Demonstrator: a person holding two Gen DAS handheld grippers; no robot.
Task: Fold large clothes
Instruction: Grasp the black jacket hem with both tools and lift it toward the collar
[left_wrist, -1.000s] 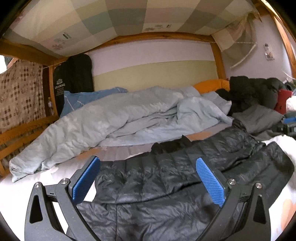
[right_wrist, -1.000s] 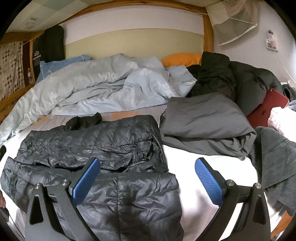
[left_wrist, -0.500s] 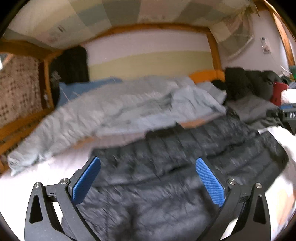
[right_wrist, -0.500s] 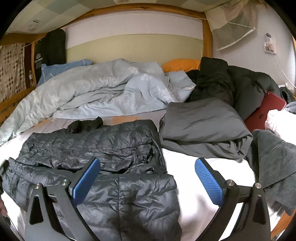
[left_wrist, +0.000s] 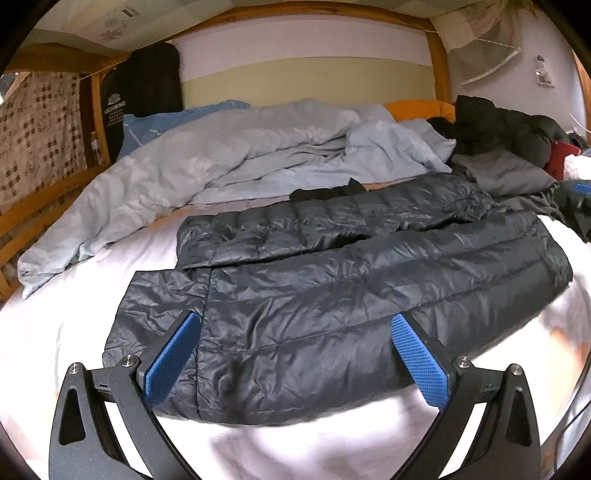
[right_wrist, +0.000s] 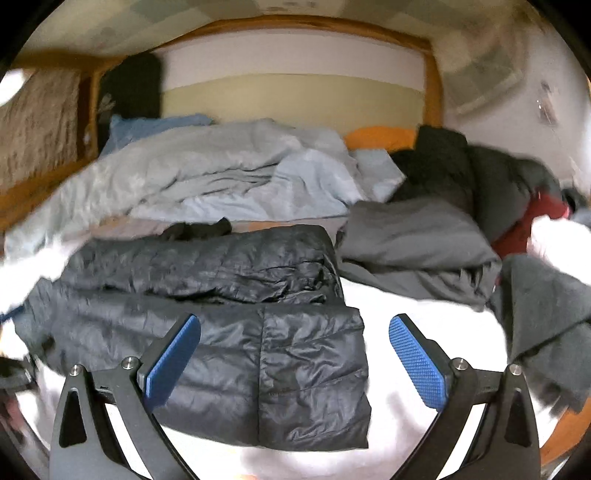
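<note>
Left wrist view: black bag (left_wrist: 142, 86) standing at the far left corner of the bed, against the wooden frame. White logo emblem on its front, and below it one line of white capitals, roughly "LEDOKING", though the letters are soft and the reading is uncertain. Finer white print beneath, too small to read. Right wrist view: same bag (right_wrist: 129, 88) blurred, print illegible. No other readable text in either view.
</note>
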